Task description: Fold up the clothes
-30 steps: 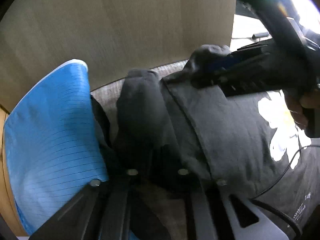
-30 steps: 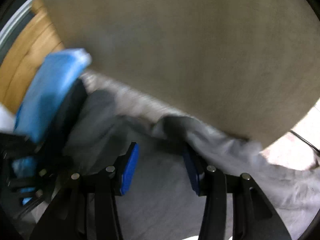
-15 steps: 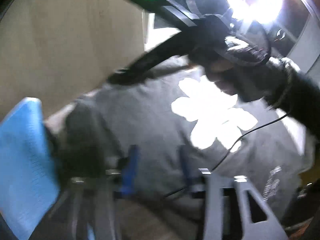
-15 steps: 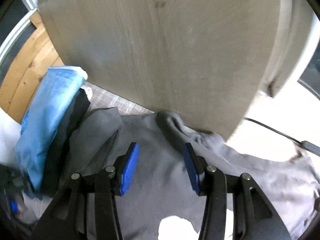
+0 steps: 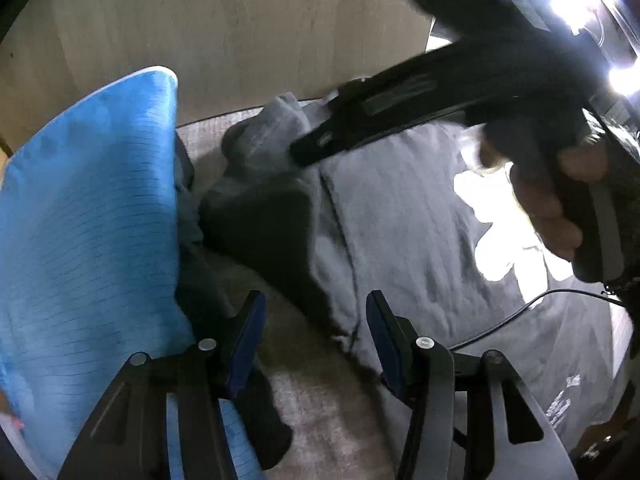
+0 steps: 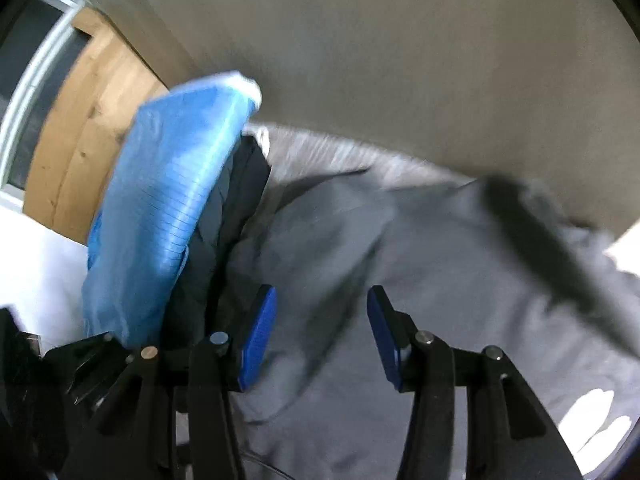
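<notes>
- Left gripper (image 5: 314, 344), nearest in its own view: blue-padded jaws spread wide, gripping nothing, above the grey mat (image 5: 320, 412) by the shirt's edge.
- Right gripper (image 6: 322, 336): jaws also wide apart and empty, over the shirt.
- Grey T-shirt (image 5: 400, 216) lies spread on the mat, a white print (image 5: 492, 216) on its front.
- Beside it, to the left, a blue fabric bag (image 5: 88, 240) stands against dark folded clothes (image 6: 236, 216).
- Farthest, a beige wall (image 5: 240, 28).

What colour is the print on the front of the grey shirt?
White, on the grey shirt; the print shows best in the left wrist view.
</notes>
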Demonstrator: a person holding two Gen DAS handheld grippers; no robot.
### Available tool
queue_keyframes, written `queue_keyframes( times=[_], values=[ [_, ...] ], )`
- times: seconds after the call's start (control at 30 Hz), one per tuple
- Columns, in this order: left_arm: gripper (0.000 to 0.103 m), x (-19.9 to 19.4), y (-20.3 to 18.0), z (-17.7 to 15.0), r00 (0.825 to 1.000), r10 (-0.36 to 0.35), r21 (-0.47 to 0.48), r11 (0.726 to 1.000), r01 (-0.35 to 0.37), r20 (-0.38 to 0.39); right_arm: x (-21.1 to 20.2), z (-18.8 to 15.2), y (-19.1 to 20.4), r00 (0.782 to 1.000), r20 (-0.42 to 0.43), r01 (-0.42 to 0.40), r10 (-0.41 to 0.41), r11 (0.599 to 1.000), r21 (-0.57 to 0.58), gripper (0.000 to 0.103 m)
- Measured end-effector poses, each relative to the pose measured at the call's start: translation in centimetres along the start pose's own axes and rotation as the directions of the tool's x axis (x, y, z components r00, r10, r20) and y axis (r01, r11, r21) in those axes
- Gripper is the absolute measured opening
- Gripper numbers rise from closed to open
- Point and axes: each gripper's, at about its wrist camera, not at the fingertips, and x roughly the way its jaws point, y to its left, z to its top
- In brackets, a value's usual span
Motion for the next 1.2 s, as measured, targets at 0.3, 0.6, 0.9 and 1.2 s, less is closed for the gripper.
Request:
queue_keyframes(
  times=[0.3,0.6,0.9,1.2],
  values=[
    [0.05,-0.5,1.3,0.0,0.999,-0.036,-0.038,0.999,0.037,0.032,-4.7,-1.5,-1.3,0.997,0.082,-0.003,0.007,0.999,-0.054,0.003],
    [0.05,3.4,-1.1,3.5,0.996,-0.086,-0.059,0.994,0.087,0.017,-7.7,-3.5,-8.2,0.989,0.115,0.077,-0.089,0.992,0.102,0.033],
    [0.007,3.4,-0.4,5.7,0.985,-0.105,-0.148,0.981,0.124,0.134,-8.4,-5.4,-9.7,0.992,0.095,0.071,-0.082,0.991,0.115,0.038],
    [0.04,1.0,-6.3,3.5,0.885,-0.462,0.067,0.886,0.459,0.054,-10.3,-5.4,-11.4,0.988,0.129,0.071,-0.089,0.988,0.138,0.038]
  ],
)
